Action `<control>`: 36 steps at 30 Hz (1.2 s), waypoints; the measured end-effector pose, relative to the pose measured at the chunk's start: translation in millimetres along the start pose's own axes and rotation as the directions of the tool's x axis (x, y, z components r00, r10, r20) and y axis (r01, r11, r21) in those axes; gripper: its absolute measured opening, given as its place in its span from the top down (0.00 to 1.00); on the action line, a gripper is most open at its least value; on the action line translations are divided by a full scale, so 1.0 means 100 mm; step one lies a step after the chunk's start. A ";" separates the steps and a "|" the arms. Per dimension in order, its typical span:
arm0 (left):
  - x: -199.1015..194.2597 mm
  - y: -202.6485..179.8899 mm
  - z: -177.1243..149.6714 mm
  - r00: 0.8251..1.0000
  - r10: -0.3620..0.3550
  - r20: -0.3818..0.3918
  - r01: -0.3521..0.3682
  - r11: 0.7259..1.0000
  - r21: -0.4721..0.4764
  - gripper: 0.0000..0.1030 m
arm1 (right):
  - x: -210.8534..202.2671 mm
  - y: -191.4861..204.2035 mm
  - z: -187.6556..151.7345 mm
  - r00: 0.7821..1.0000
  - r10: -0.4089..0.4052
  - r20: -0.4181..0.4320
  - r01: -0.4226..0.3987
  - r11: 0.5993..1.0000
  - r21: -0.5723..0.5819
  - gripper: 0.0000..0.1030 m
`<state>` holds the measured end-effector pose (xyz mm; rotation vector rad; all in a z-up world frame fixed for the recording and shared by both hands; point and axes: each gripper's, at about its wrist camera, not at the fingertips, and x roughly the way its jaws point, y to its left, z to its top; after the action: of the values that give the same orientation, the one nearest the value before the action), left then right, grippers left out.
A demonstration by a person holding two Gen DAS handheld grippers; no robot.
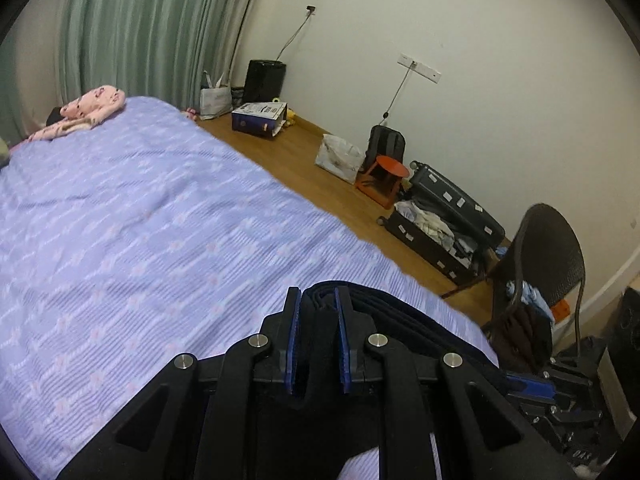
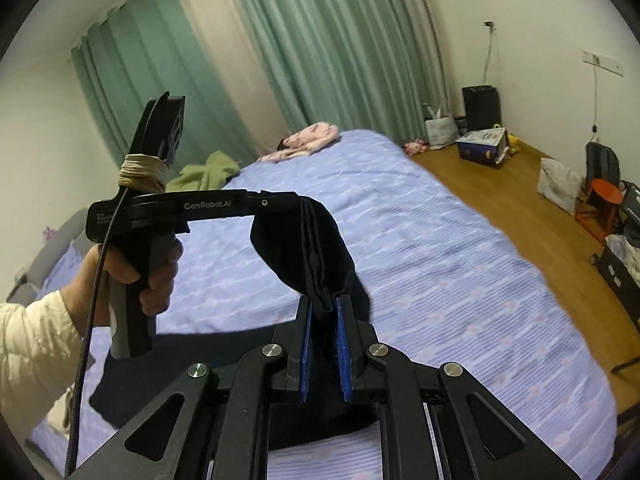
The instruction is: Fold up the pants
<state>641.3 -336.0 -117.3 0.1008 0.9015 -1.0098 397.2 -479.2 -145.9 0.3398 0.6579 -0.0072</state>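
**Dark pants held up over the bed by both grippers**

The pants are dark, almost black, and hang in the air above the bed, stretched between the two grippers. In the right wrist view the cloth runs in folded layers from the tip of the left gripper down into the right gripper, with more dark cloth drooping below onto the purple bedspread. The right gripper's blue pads are pinching a bunch of the cloth. The left gripper likewise has its pads closed on a thick fold of the pants.

A hand in a cream sleeve grips the left gripper's handle.

At the far end of the bed lie pink clothes. Green curtains hang behind. On the wooden floor stand an orange stool, an open suitcase and a dark chair.
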 end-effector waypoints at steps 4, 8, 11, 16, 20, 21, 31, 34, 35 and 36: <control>-0.11 0.46 -0.41 0.999 -0.018 -0.045 0.018 1.000 0.003 0.84 | 0.25 0.43 -0.24 0.997 0.006 -0.074 -0.007 1.000 -0.012 0.88; -0.17 0.86 -0.76 0.994 -0.031 -0.104 0.029 0.999 -0.013 0.83 | 0.57 0.85 -0.47 0.987 0.016 -0.161 -0.025 0.998 -0.056 0.88; -0.21 1.13 -1.01 0.990 -0.037 -0.136 0.034 0.999 -0.027 0.81 | 0.87 1.17 -0.70 0.969 0.023 -0.244 -0.050 0.993 -0.105 0.88; -0.44 1.55 -1.41 0.984 0.085 -0.155 -0.098 0.992 -0.077 0.37 | 1.22 1.50 -1.00 0.940 0.019 -0.340 -0.075 0.986 -0.151 0.88; -0.71 1.83 -1.80 0.975 0.126 -0.182 -0.165 0.963 -0.215 0.28 | 1.53 1.59 -1.27 0.900 0.035 -0.434 -0.105 0.985 -0.138 0.88; -0.75 1.84 -1.93 0.970 0.134 -0.204 -0.182 0.953 -0.240 0.28 | 1.60 1.59 -1.36 0.888 0.049 -0.458 -0.119 0.985 -0.126 0.87; -0.67 1.55 -2.69 0.988 -0.037 -0.152 -0.055 0.826 -0.561 0.27 | 1.29 1.67 -1.59 0.837 0.114 -0.535 -0.239 0.956 -0.170 0.52; -0.54 1.47 -2.75 0.995 -0.038 -0.094 -0.030 0.778 -0.628 0.28 | 1.15 1.33 -1.39 0.895 0.013 -0.446 -0.096 0.982 -0.163 0.48; -0.48 1.46 -2.76 0.996 -0.016 -0.086 -0.044 0.764 -0.644 0.28 | 1.16 1.19 -1.32 0.904 -0.017 -0.426 -0.052 0.987 -0.150 0.48; -0.41 1.46 -2.78 0.996 0.008 -0.093 -0.067 0.750 -0.658 0.29 | 1.18 1.07 -1.28 0.907 -0.041 -0.419 -0.020 0.990 -0.138 0.48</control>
<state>575.4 -98.1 -315.7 -0.4462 1.2884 -0.5972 426.4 -326.6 -278.3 0.2018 1.0854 0.1047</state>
